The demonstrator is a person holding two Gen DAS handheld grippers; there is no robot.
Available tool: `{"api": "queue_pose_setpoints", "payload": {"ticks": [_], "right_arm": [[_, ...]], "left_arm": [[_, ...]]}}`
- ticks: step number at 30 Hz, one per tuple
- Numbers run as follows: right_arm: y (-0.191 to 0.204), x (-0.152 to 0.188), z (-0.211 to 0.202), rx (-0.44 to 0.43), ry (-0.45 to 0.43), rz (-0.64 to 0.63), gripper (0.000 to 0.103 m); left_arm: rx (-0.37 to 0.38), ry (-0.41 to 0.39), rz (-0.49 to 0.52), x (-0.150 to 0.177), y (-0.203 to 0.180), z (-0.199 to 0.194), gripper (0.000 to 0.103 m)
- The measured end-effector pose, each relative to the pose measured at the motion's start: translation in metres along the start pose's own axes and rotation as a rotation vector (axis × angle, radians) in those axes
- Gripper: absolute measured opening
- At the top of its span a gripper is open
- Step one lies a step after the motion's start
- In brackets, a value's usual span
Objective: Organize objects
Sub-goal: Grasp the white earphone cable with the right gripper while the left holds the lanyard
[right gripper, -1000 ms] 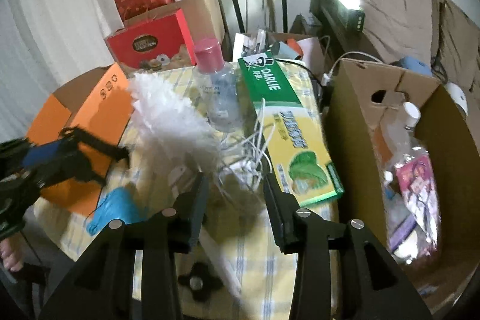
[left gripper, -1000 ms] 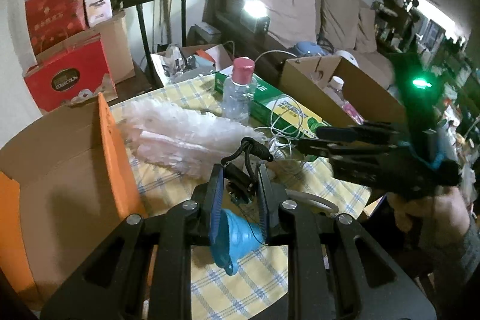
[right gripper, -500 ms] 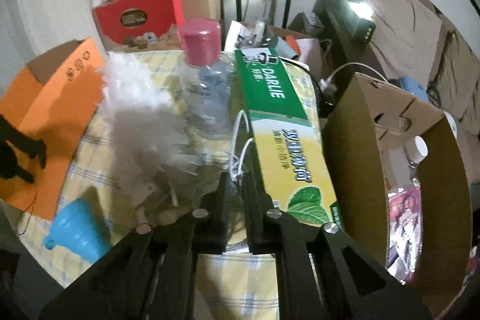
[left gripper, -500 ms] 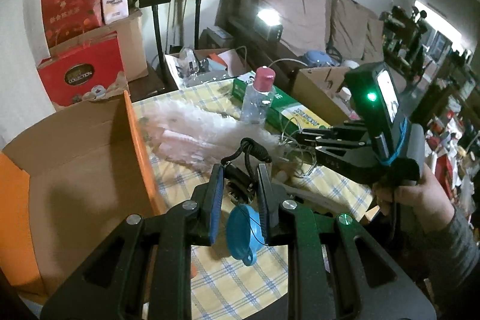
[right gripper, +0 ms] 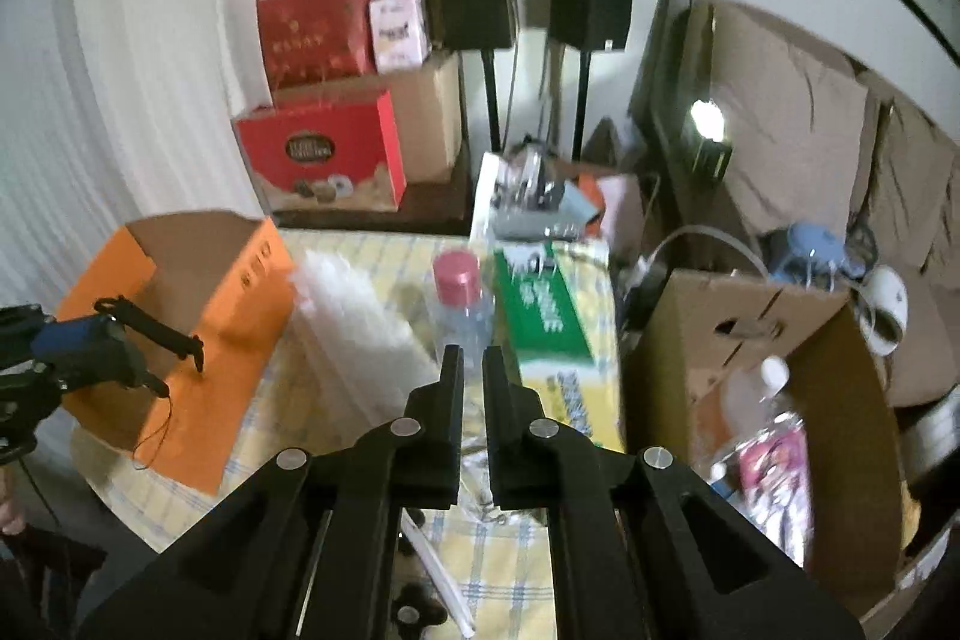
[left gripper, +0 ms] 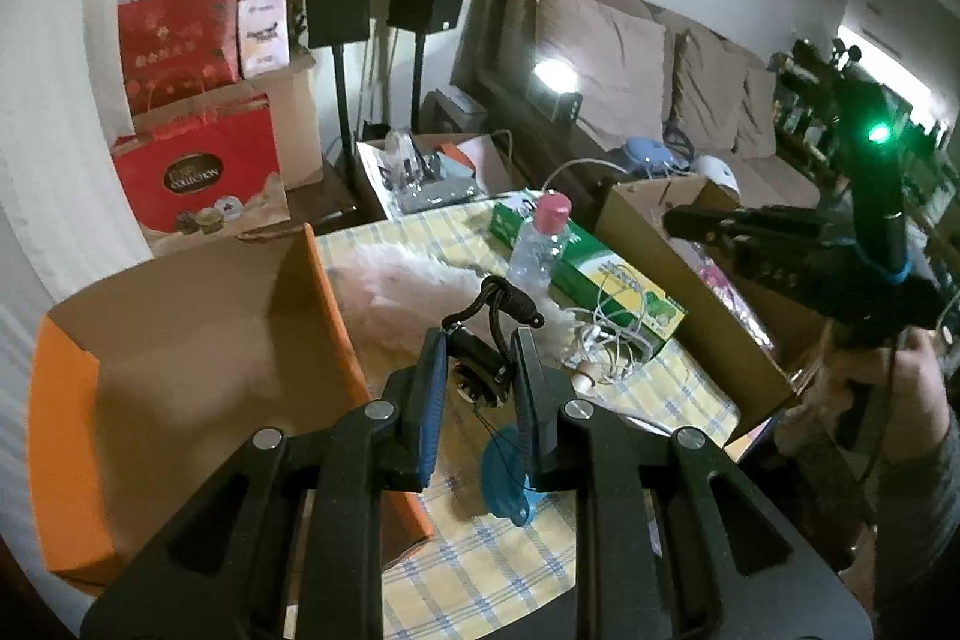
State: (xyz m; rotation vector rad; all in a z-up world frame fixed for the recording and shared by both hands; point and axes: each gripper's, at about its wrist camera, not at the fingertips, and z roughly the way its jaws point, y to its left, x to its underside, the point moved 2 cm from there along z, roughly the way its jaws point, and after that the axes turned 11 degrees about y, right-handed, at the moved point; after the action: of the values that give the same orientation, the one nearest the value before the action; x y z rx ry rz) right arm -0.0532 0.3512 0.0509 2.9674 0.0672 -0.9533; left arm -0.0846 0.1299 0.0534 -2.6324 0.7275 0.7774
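My left gripper (left gripper: 480, 340) is shut on a small black gadget with a looped cord (left gripper: 489, 316), held above the yellow checked table (left gripper: 480, 568). Its jaws point past the edge of an open orange cardboard box (left gripper: 180, 340). Under them lies a blue funnel (left gripper: 507, 472). My right gripper (right gripper: 473, 358) hangs shut over the table with nothing visible between its fingers. Seen from the left wrist, it (left gripper: 675, 223) hovers over a brown box (left gripper: 660, 292). A white feather duster (right gripper: 360, 316), a pink-capped clear bottle (right gripper: 459, 304), a green toothpaste box (right gripper: 540, 316) and a white cable (left gripper: 606, 340) lie on the cloth.
The brown box (right gripper: 840, 400) at the right holds a bottle and packets. Red gift boxes (right gripper: 324, 160), two black speakers on stands (right gripper: 480, 4) and a sofa (left gripper: 630, 70) stand behind the table. A person's hand (left gripper: 888, 400) grips the right tool.
The right gripper closed over the cable pile, then rose away from the table. The left gripper lifted and drew back with the black gadget still in it.
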Motion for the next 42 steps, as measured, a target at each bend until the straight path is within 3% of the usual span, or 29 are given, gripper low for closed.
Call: {"api": "queue_pose_setpoints", "payload": {"ticks": [4,6,8,14,22,25,27,30,35,42], "right_arm": [[0.005,0.001,0.007,-0.016,0.074,-0.012,0.009],[0.007,0.012,0.030,0.019,0.144,-0.028,0.033],[0.005,0.025,0.056,0.008,0.211,-0.004,0.040],[-0.002,0.040,0.102,-0.014,0.284,0.025,0.040],[-0.008,0.044,0.129,-0.020,0.331,0.038,0.040],[-0.008,0.049,0.138,-0.023,0.353,0.045,0.034],[-0.008,0.051,0.140,-0.026,0.358,0.047,0.014],[-0.010,0.050,0.136,-0.059,0.344,0.060,0.007],[-0.008,0.040,0.109,-0.053,0.270,0.062,0.004],[-0.010,0.007,0.037,-0.039,0.112,0.062,0.004]], "left_arm": [[0.000,-0.001,0.001,0.000,0.001,-0.004,0.020],[0.005,0.007,0.002,0.003,0.001,-0.001,0.020],[0.006,0.022,0.007,0.007,0.000,0.006,0.020],[0.014,0.049,-0.002,0.011,0.004,0.021,0.020],[0.017,0.055,-0.010,0.011,0.008,0.027,0.020],[0.018,0.060,-0.015,0.011,0.008,0.029,0.020],[0.017,0.063,-0.016,0.012,0.010,0.030,0.020],[0.017,0.062,-0.019,0.011,0.011,0.029,0.020],[0.019,0.051,-0.032,0.010,0.015,0.023,0.020],[0.013,0.021,-0.050,0.005,0.023,0.006,0.020]]}}
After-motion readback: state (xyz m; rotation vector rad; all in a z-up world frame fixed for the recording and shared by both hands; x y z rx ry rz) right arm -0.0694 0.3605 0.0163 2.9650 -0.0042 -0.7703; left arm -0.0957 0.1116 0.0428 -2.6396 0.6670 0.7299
